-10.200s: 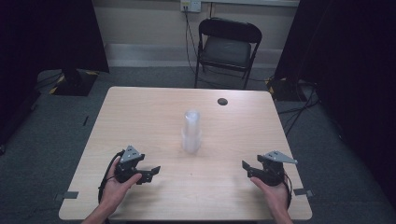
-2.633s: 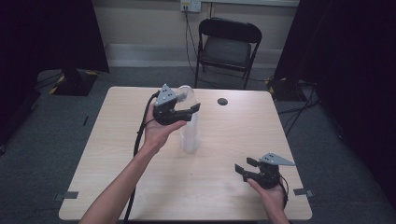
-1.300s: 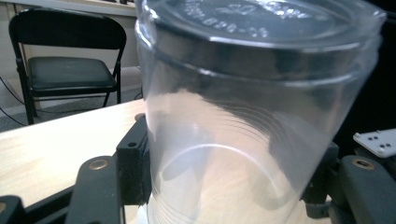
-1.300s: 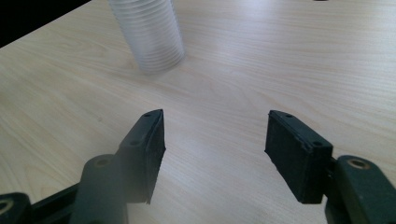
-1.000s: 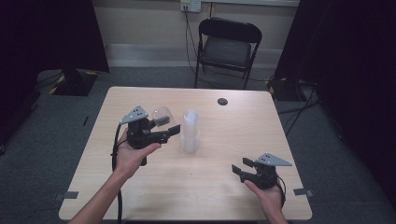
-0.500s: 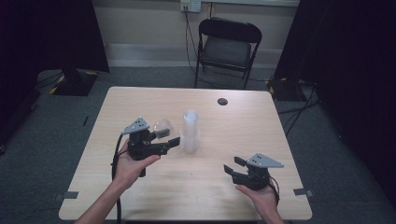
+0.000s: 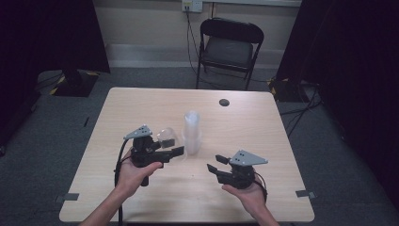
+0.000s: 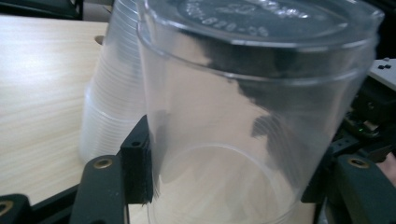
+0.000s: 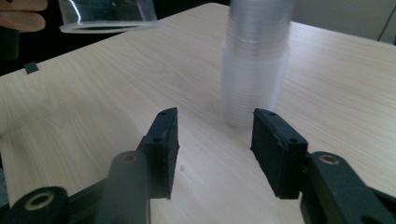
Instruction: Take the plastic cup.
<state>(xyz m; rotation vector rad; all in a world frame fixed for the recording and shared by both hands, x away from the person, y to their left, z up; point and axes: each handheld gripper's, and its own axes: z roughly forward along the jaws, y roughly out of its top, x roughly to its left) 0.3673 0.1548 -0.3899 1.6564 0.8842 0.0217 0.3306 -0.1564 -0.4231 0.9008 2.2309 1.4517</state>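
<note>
**High view: one cup is off the stack and carried low**

High view: the left tongs (image 7: 170, 152) hold a single clear plastic cup (image 7: 168, 137), which half a second ago sat higher and farther left; it now hangs just left of the tall stack of clear plastic cups (image 7: 192, 133) on the pale wooden counter (image 7: 141, 103). The right tongs (image 7: 215, 165) have slid inward toward the stack.

Left gripper view: the jaws clamp the cup (image 8: 252, 116) by its sides, base uppermost.

Right gripper view: the jaws stand wide and empty, aimed at the stack (image 9: 254, 60). Separation looks done; placing likely follows.
</note>
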